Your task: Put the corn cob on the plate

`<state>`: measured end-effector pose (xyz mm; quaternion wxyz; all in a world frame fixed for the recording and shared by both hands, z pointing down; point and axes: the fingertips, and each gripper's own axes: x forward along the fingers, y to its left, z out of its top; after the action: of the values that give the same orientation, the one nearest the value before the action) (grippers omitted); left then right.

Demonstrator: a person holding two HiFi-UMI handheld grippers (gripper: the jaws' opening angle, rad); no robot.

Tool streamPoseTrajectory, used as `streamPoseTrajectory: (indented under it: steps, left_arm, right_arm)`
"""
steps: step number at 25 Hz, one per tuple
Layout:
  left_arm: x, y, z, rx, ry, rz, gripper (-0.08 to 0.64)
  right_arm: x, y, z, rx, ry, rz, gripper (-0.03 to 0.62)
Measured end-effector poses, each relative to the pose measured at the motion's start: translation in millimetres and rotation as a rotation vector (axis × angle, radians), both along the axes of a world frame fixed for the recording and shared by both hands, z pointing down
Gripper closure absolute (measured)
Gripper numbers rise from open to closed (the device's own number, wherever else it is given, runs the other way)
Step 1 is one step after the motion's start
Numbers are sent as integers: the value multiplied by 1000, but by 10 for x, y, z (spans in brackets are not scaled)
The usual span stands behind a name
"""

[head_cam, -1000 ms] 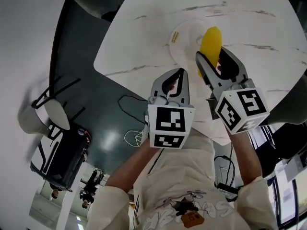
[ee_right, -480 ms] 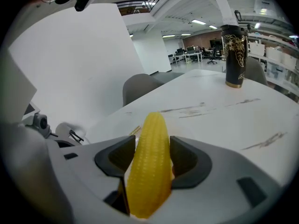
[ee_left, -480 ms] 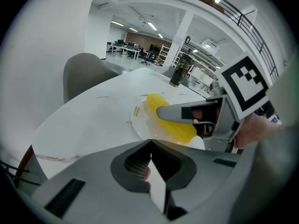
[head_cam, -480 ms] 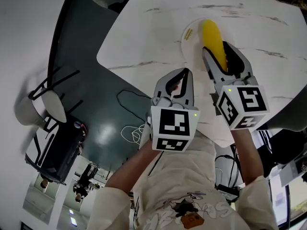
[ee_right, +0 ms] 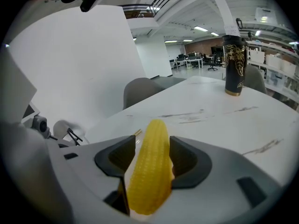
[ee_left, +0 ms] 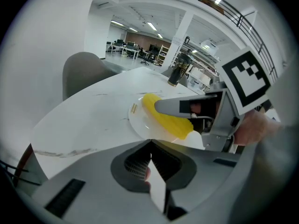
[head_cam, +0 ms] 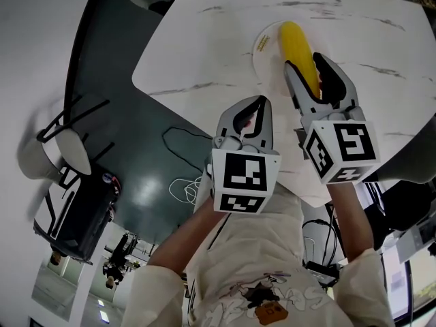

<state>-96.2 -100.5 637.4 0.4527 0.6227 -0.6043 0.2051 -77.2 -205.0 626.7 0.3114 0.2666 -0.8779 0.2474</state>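
The yellow corn cob (head_cam: pixel 298 50) lies lengthwise over the white plate (head_cam: pixel 262 43) on the marble table (head_cam: pixel 204 53). My right gripper (head_cam: pixel 304 65) is shut on the cob's near end, and the cob (ee_right: pixel 149 167) fills the gap between its dark pads. I cannot tell whether the cob rests on the plate or hangs just above it. My left gripper (head_cam: pixel 257 101) is shut on nothing, off the table's near edge to the left of the plate. From the left gripper view, the cob (ee_left: pixel 166 118) shows across the plate (ee_left: pixel 138 120).
A dark patterned tumbler (ee_right: pixel 234 65) stands far back on the table. A grey chair (ee_left: pixel 84 71) sits at the table's far side. Below the table's left edge are dark floor, cables and a black case (head_cam: pixel 78 220).
My right gripper carried the cob forward and slightly left, from the plate's right rim to over its middle. The left gripper barely moved.
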Motion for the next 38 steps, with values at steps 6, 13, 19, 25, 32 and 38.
streamPoseTrajectory:
  steps: [6,13,19,25,32,38]
  left_arm:
    - [-9,26,-98,14,-11,3,551]
    - [-24,20,-305,55,-27,20,551]
    - [-45,72,-582,93,-36,18,551]
    - [-10,172,-885,136,-44,42,551]
    - [-16,382,-1241,179,-49,48,551]
    - [-15,667,-1495,199,-46,57,551]
  right_arm:
    - [73,-4,-128,15,10,12,364]
    - [158,28,-369,35,-3,29,365]
    - [204,123,-679,46,-16,27,444]
    - [310,257,-948,57,-18,64,584]
    - [406,639,-1150,-6,6,78,588]
    - [413,1057,-1398,-15,0,75,588]
